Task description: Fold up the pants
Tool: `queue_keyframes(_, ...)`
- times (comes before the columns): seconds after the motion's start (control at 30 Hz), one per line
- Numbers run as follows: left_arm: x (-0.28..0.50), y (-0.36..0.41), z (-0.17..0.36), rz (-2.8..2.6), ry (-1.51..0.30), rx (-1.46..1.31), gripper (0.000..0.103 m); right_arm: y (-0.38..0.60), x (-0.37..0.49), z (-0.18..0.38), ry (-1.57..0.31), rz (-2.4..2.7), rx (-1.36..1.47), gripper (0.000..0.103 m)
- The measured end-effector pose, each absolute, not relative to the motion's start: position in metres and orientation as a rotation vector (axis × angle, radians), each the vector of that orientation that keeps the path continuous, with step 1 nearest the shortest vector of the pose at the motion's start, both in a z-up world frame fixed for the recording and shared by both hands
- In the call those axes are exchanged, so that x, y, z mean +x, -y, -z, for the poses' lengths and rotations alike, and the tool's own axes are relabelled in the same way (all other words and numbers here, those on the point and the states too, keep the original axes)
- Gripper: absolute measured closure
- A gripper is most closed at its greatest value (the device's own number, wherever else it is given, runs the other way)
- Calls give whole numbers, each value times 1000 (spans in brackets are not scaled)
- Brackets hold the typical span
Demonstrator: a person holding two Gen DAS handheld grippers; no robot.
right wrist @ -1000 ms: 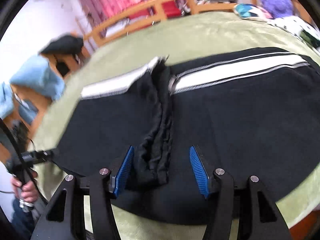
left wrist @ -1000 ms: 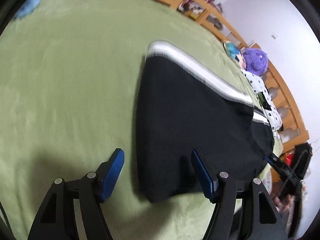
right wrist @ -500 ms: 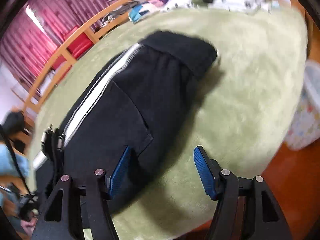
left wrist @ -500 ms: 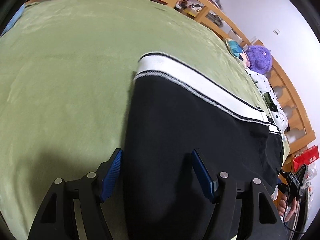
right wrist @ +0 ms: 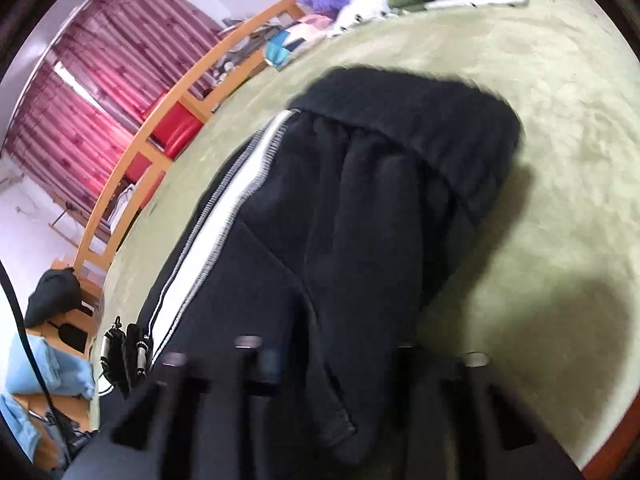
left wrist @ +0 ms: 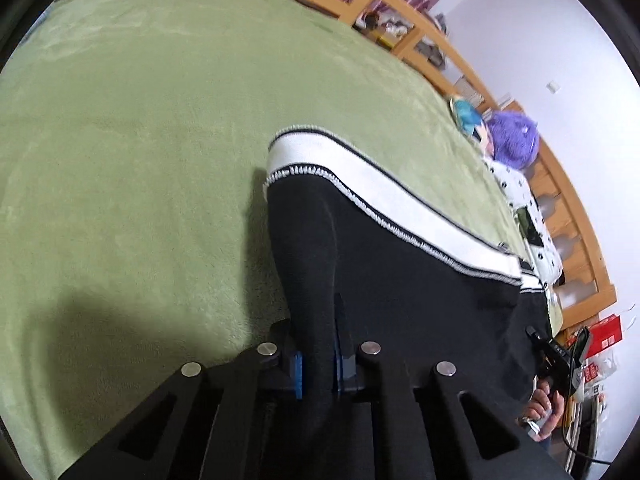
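My left wrist view sits low over the bed [left wrist: 140, 140]; my right, blurred, shares the pants [left wrist: 400, 280].

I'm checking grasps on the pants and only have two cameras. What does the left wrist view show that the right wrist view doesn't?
Only the left wrist view: the left gripper sharply, its blue pads pinched on a ridge of the black pants, and the leg-hem end of the white stripe.

Only the right wrist view: the waistband and a side pocket seam. The right gripper is motion-blurred, so its grip can't be judged.

Both: the pants on the green blanket, the wooden rail and a purple plush.
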State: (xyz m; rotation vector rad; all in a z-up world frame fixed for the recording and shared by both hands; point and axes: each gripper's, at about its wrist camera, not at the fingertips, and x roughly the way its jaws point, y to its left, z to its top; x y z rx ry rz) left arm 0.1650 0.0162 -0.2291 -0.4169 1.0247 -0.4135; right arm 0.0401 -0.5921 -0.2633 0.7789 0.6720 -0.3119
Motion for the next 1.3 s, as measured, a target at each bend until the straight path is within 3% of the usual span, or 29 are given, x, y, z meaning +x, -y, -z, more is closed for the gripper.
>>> queue_keyframes(0.33, 152, -97, 184, 388, -907, -441, 93, 515, 47, 173, -593, 220, 662, 89)
queue_keyframes(0.47, 143, -184, 180, 282, -903, -514, 93, 462, 46, 172, -638, 117, 639, 89)
queue_keyframes(0.63, 125, -230, 183, 156, -925, -444, 90, 384, 49, 206, -761, -14, 645, 87)
queue_keyframes(0.7, 122, -224, 193, 95, -968, -370, 80, 373, 45, 221, -796, 12, 650, 74)
queue_keyframes(0.77, 119, -213, 198, 47, -997, -239, 64, 374, 36, 234, -815, 39, 675, 65)
queue_keyframes(0.83, 106, -200, 197, 35, -990, -118, 60, 385, 26, 242, -850, 41, 725, 56)
queue_keyframes(0.9, 90, -190, 193, 43, -960, -58, 43, 401, 9, 246, -857, 27, 779, 46)
queue_keyframes(1.03, 67, -179, 183, 57, -924, -50, 42, 425, -13, 238, -785, 31, 831, 39)
queue_keyframes(1.17, 53, -169, 176, 115, -908, -222, 38, 439, -5, 232, -697, 40, 910, 20)
queue_keyframes(1.27, 54, -150, 191, 145, -951, -289, 38, 447, 16, 257, -719, 87, 1031, 23)
queue_keyframes(1.3, 53, -145, 192, 143, -954, -285, 38, 449, 24, 269, -713, 74, 1102, 32)
